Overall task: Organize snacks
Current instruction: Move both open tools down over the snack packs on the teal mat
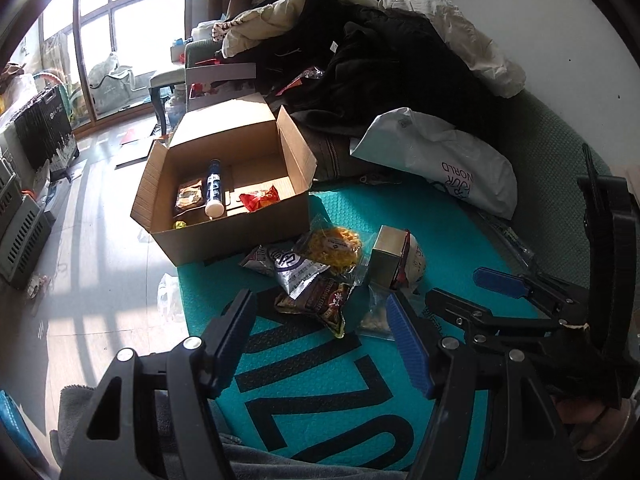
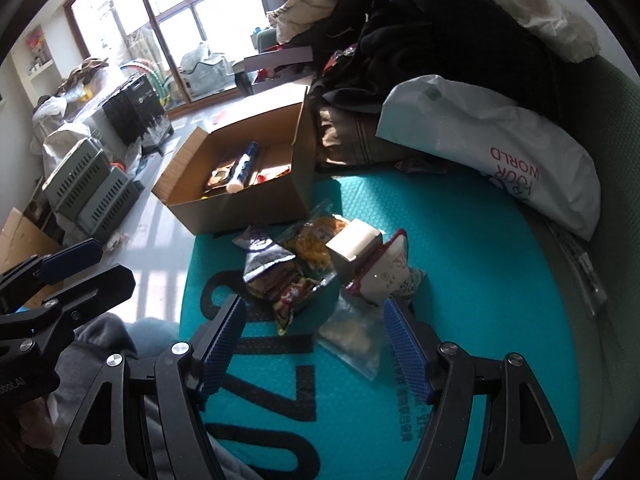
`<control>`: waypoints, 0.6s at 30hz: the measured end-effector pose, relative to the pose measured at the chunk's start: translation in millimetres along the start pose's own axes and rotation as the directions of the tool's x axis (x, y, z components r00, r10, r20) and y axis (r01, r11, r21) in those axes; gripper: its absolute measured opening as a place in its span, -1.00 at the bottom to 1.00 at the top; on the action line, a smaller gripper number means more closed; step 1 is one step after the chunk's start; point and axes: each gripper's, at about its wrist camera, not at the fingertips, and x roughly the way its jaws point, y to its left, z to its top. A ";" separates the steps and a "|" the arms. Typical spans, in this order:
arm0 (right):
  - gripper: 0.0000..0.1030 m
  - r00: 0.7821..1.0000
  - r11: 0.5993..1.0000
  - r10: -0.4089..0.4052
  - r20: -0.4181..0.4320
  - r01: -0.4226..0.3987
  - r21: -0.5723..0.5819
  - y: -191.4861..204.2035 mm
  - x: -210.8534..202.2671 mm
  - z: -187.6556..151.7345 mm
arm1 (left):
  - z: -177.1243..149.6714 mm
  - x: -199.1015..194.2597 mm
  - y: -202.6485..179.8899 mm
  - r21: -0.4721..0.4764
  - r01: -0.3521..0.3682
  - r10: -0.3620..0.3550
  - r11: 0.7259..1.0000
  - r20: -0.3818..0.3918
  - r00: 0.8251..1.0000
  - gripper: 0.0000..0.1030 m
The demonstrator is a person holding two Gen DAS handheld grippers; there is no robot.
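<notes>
While both jaws gape empty, left gripper [image 1: 324, 344] and right gripper [image 2: 316, 344] hang above crinkly foil snack packets [image 1: 308, 276] heaped on ribbed teal mat [image 1: 440, 220] | open brown cardboard box [image 1: 192, 236] beside | risk: slick overlapped wrappers slide, pads snagging two.

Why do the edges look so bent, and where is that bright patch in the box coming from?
Both wrist views use fisheye lenses, curving the edges; in the left wrist view, window sunlight strikes the cardboard box floor, leaving the clothes pile dark.
</notes>
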 end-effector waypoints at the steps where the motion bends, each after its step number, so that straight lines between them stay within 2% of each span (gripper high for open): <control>1: 0.39 1.000 1.000 -0.003 -0.013 0.004 0.013 -4.0 5.6 -5.5 | -5.0 4.2 -0.4 0.001 0.010 -0.010 1.000 -0.013 1.000 0.29; 8: 0.40 0.995 0.995 -0.003 -0.103 0.013 0.094 -23.5 42.3 -38.9 | -25.9 32.0 -0.9 -0.005 -0.003 0.002 1.000 -0.083 0.997 0.29; 11: 0.53 0.988 0.990 0.007 -0.156 0.015 0.139 -29.5 60.8 -44.8 | -28.5 44.1 3.1 -0.016 -0.020 0.018 1.000 -0.103 0.995 0.29; 18: 0.64 0.980 0.976 -0.008 -0.197 0.050 0.212 -42.8 99.0 -43.0 | -27.6 73.7 19.1 -0.041 -0.028 0.022 0.999 -0.147 0.989 0.29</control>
